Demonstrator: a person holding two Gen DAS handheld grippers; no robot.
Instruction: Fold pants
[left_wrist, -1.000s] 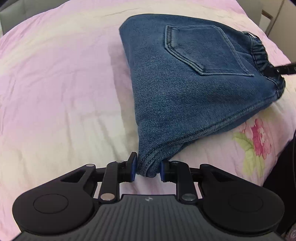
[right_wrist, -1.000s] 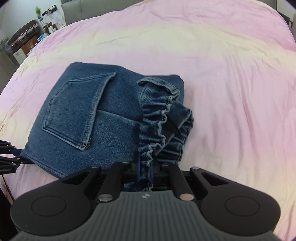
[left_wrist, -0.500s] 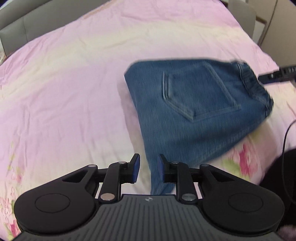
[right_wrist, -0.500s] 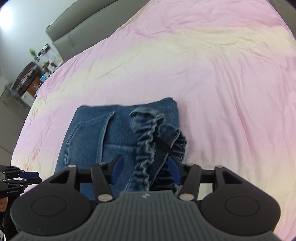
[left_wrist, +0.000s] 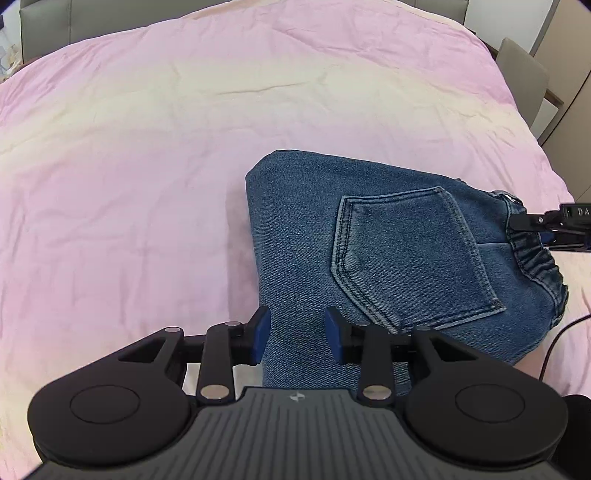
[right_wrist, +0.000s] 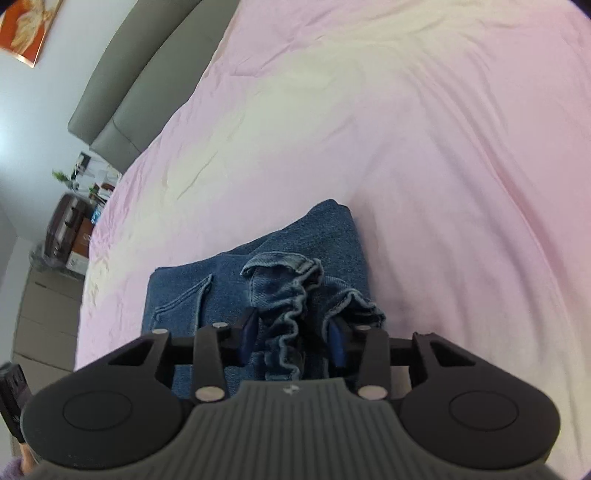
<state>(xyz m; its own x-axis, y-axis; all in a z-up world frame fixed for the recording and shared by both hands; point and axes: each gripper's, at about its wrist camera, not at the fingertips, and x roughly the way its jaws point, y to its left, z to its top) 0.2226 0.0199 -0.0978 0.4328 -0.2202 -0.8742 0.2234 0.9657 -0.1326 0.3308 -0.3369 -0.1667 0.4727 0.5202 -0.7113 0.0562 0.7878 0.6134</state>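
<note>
Pink and cream bedding covers the bed (left_wrist: 147, 155) from the lower edge of both views to the grey headboard (right_wrist: 110, 110) at the upper left of the right wrist view.

Nearest, at the bottom of the left wrist view, the left gripper (left_wrist: 297, 334) hangs over the lower left corner of the pants (left_wrist: 388, 258). Its jaws have just been opening and stand apart, denim under the gap, the pads not pressing on it. At the bottom of the right wrist view the right gripper (right_wrist: 291, 338) has its jaws apart on either side of the gathered waistband (right_wrist: 291, 314). They have just been closing, but no pad seems to pinch the cloth.

Further in, the pants lie as a compact folded packet right of centre in the left wrist view, back pocket (left_wrist: 410, 258) up, the waistband bunched and untidy at its right end.

Denim like this looks soft yet fairly thick, so the packet should hold a crease and not slide much on the sheet. Hemmed corners and the elastic band look like the surest holds; I would call the fold nearly done.

Beyond and to the left, bare bedding leaves ample room. A cable (left_wrist: 561, 343) trails at the right edge, where the bed ends near a chair (left_wrist: 521, 81).
</note>
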